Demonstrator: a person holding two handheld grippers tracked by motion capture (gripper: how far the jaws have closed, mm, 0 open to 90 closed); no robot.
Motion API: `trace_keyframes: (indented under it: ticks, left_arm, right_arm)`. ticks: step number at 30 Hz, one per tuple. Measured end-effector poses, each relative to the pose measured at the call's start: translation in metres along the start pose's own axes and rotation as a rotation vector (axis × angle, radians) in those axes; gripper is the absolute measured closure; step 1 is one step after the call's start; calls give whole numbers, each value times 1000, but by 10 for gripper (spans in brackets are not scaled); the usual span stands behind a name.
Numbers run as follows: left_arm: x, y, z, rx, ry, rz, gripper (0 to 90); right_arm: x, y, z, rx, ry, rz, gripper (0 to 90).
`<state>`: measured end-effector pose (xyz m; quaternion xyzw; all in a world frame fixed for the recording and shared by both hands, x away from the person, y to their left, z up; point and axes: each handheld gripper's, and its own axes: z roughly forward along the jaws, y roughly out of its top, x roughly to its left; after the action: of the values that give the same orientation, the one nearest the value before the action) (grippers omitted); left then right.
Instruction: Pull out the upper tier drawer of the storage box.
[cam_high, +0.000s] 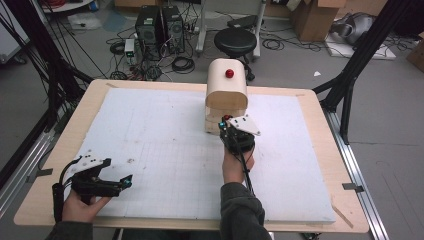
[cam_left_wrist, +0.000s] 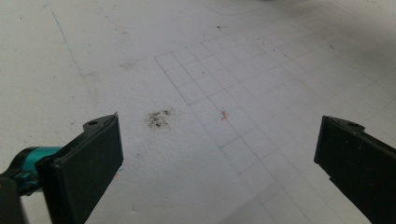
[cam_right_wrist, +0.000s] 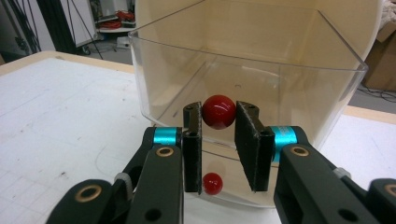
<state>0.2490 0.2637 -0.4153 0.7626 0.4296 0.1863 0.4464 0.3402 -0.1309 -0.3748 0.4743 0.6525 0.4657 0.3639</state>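
A rounded wooden box (cam_high: 226, 87) with a red knob (cam_high: 229, 73) on its top stands at the back middle of the white board (cam_high: 165, 150). A clear plastic bin (cam_right_wrist: 289, 84) sticks out of the box's front and is open at the top. My right gripper (cam_right_wrist: 218, 116) is shut on the bin's red ball knob (cam_right_wrist: 218, 111), and in the high view the right gripper (cam_high: 226, 123) sits right at the box's front. A smaller red ball (cam_right_wrist: 212, 183) shows lower down between the jaws. My left gripper (cam_high: 127, 181) rests open at the near left, and the left gripper (cam_left_wrist: 219, 140) holds nothing.
The board carries a pencilled grid and a dark smudge (cam_left_wrist: 159, 118). Around it runs the wooden table rim (cam_high: 85, 107). Behind the table stand a black stool (cam_high: 235, 41), computer towers (cam_high: 160, 25) and loose cables on the floor.
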Motion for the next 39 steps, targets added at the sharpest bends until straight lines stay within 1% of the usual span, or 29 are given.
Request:
trace_keyframes:
  ticks: [8, 13, 14, 20, 26, 39]
  left_arm:
    - [1, 0, -1, -1, 0, 0, 17]
    - [1, 0, 0, 2, -3, 1, 17]
    - [1, 0, 0, 3, -2, 2, 17]
    - [0, 0, -1, 2, -1, 0, 17]
    - [0, 0, 0, -1, -1, -2, 17]
    - [0, 0, -1, -1, -2, 0, 17]
  right_arm:
    - [1, -3, -9, -4, 14, 8, 727]
    - [1, -6, -15, -6, 21, -1, 727]
    - [1, -6, -16, -5, 25, 6, 727]
    - [2, -8, -23, -10, 34, 4, 727]
    - [2, -11, -29, -11, 46, -10, 727]
    - [4, -16, -38, -13, 53, -11, 727]
